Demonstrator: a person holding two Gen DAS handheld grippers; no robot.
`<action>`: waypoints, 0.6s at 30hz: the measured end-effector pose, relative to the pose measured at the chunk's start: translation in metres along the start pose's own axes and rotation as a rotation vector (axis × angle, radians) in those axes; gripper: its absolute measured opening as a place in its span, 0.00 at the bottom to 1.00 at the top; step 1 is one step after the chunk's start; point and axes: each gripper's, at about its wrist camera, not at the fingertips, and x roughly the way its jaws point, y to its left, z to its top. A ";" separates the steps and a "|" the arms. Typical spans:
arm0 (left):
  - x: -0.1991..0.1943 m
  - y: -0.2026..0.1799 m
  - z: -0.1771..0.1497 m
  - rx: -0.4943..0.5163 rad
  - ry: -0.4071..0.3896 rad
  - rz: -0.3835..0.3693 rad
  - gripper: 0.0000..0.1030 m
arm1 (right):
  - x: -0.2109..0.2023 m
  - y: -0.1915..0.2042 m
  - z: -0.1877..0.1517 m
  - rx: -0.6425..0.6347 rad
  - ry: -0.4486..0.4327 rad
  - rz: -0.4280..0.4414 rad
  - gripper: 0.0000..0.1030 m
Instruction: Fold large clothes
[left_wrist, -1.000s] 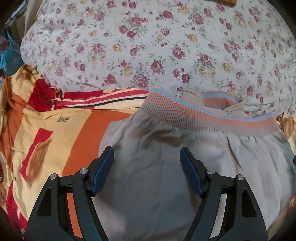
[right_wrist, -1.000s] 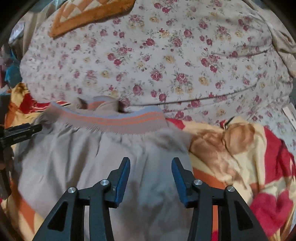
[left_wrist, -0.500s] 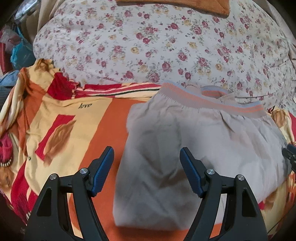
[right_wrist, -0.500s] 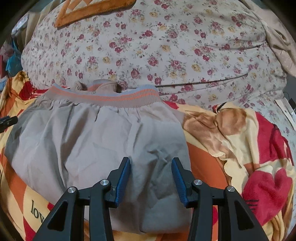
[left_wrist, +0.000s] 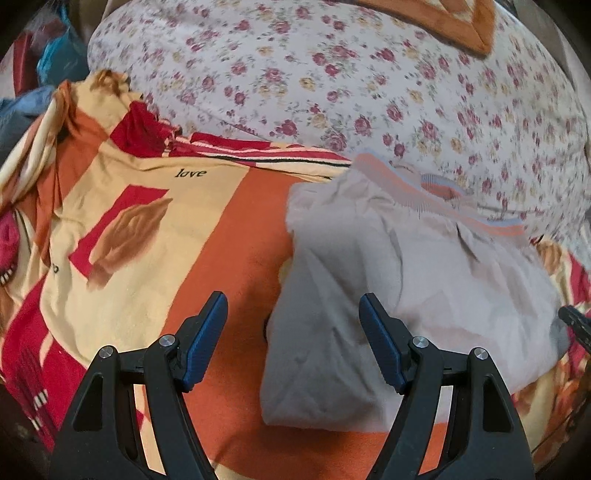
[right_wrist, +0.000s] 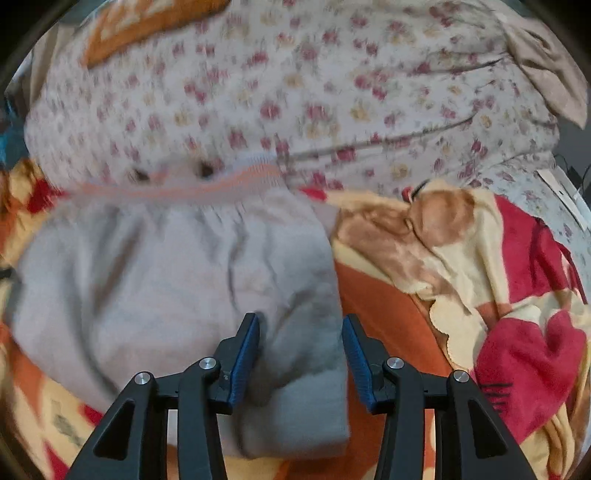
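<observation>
Lying folded on bed blanket (left_wrist: 229, 229) — grey garment (left_wrist: 388, 295), waistband (left_wrist: 436, 199) at far end, long axis running away from tongs. Hovering spread, gripping nothing: left tongs (left_wrist: 293, 339) over its left edge, right tongs (right_wrist: 300, 354) over right corner — right nearer.

The bed is spread with an orange, yellow and red blanket (left_wrist: 155, 236) printed with the word "love". A folded grey garment (left_wrist: 388, 295) with a striped ribbed waistband lies flat on that blanket, its waistband edge against a big floral-print bundle of bedding (left_wrist: 369, 81). That floral bundle sits on the bed just behind the garment, and bunched-up blanket (right_wrist: 480, 277) lies right of the garment.
</observation>
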 end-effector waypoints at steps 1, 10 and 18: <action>0.001 0.004 0.002 -0.020 0.006 -0.017 0.72 | -0.006 0.005 0.003 -0.002 -0.013 0.027 0.43; 0.016 0.012 0.009 -0.075 0.051 -0.075 0.72 | 0.010 0.109 0.018 -0.146 -0.004 0.264 0.43; 0.039 0.017 0.020 -0.096 0.077 -0.067 0.72 | 0.058 0.142 -0.009 -0.248 0.086 0.185 0.43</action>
